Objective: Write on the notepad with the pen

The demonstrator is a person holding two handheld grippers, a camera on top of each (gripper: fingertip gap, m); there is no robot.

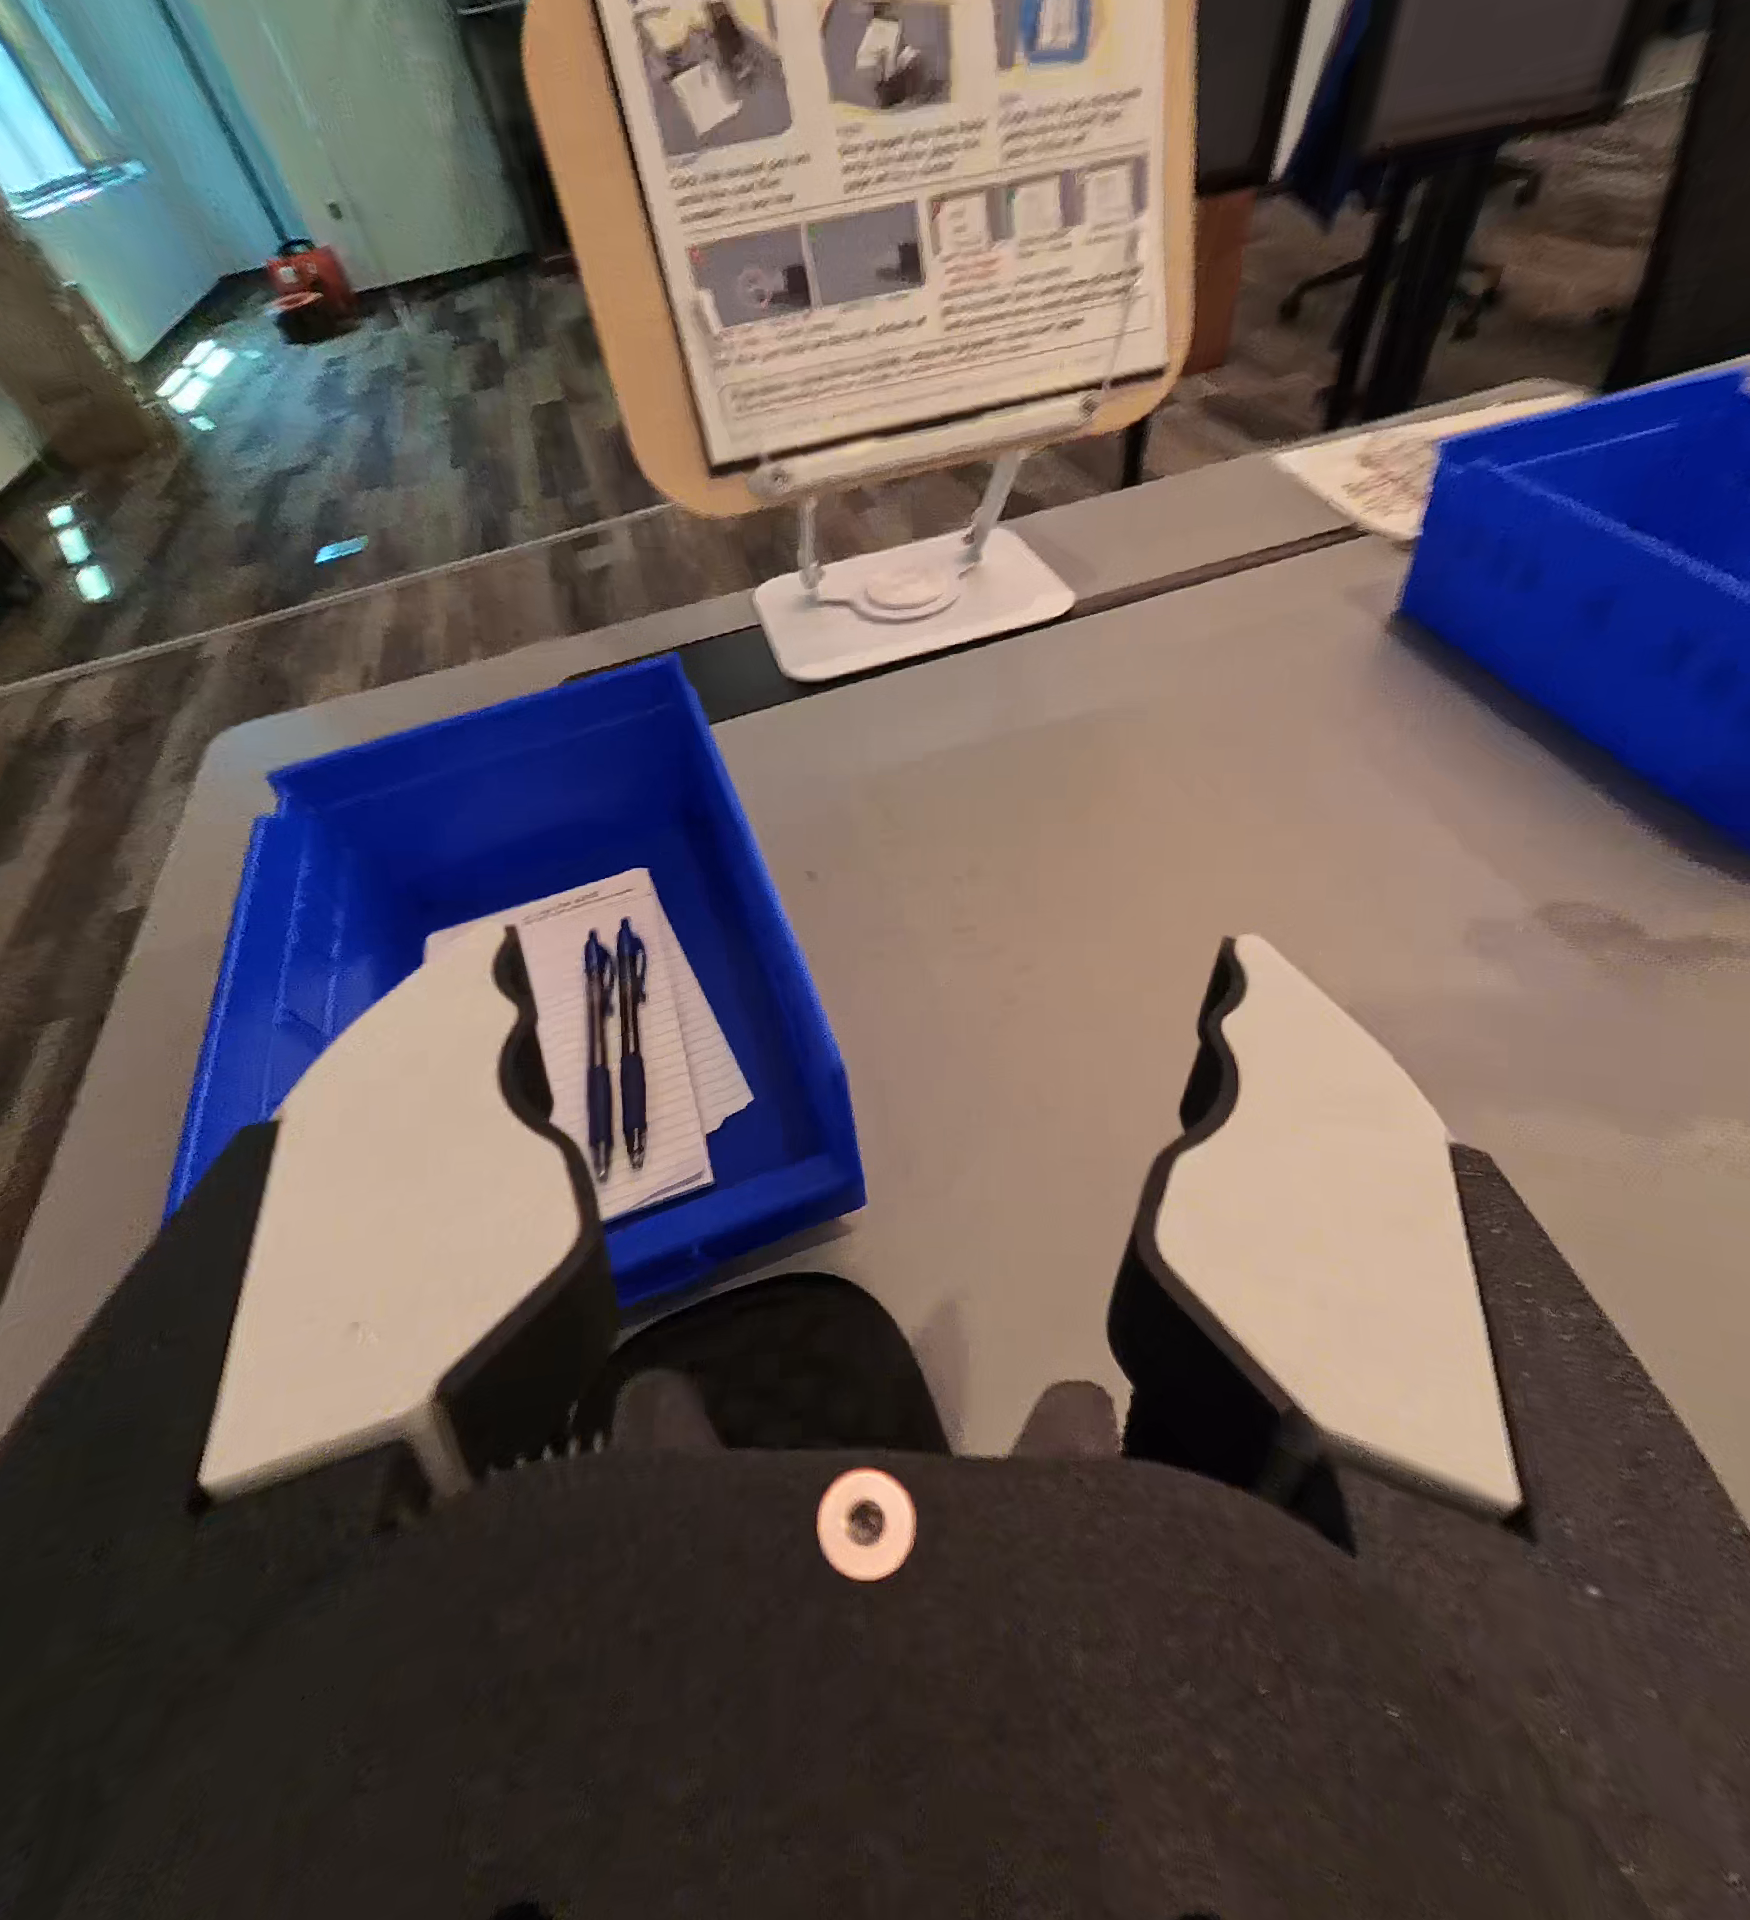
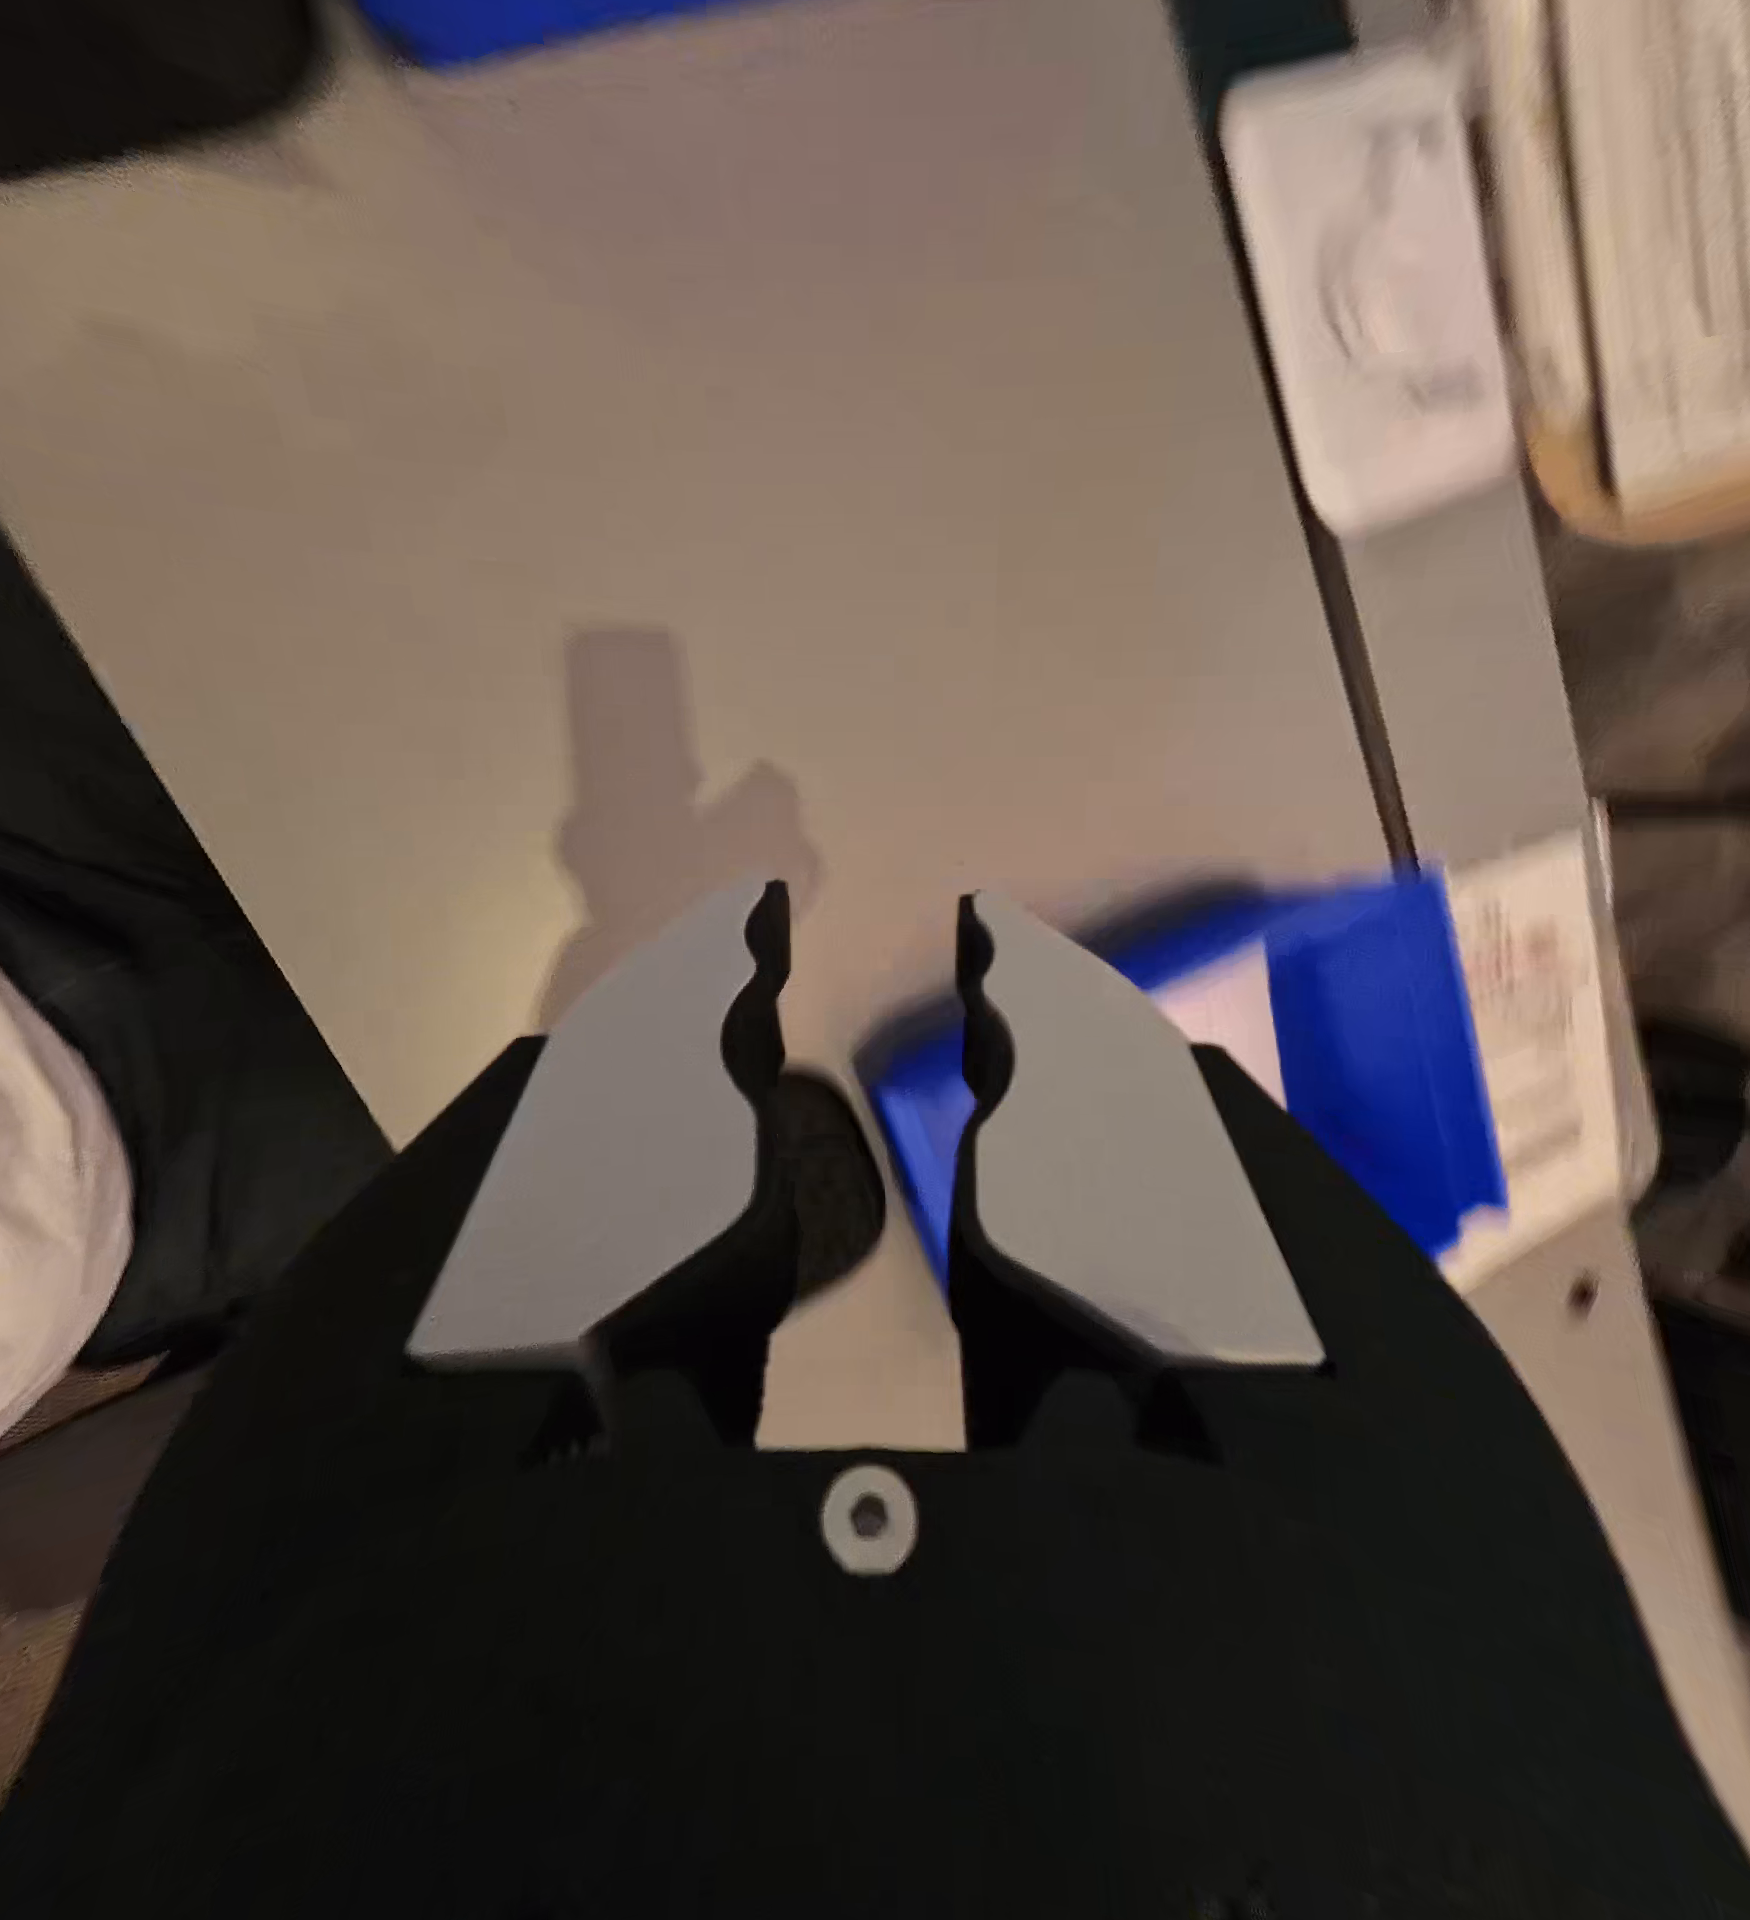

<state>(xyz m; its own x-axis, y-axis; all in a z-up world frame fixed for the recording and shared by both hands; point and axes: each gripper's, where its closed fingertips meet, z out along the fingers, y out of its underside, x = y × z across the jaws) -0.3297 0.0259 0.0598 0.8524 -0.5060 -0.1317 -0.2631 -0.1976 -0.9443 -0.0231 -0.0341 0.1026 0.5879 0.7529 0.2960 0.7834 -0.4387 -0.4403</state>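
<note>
Two blue pens [image 1: 613,1049] lie side by side on a lined notepad [image 1: 642,1039] inside a blue bin [image 1: 497,831] on the grey table [image 1: 1110,935]. Printed writing heads the notepad, and an instruction sheet [image 1: 892,208] stands behind. The left gripper [image 1: 866,940] gapes wide, empty. The right gripper [image 2: 871,894] is parted narrowly, holding nothing.

Grey table [image 1: 1110,935] over wood-pattern floor [image 1: 351,457] (daylit windows [image 1: 9,114] far left).

Print on the instruction sheet [image 1: 881,187] and notepad [image 1: 632,1039] is too blurred to read.
</note>
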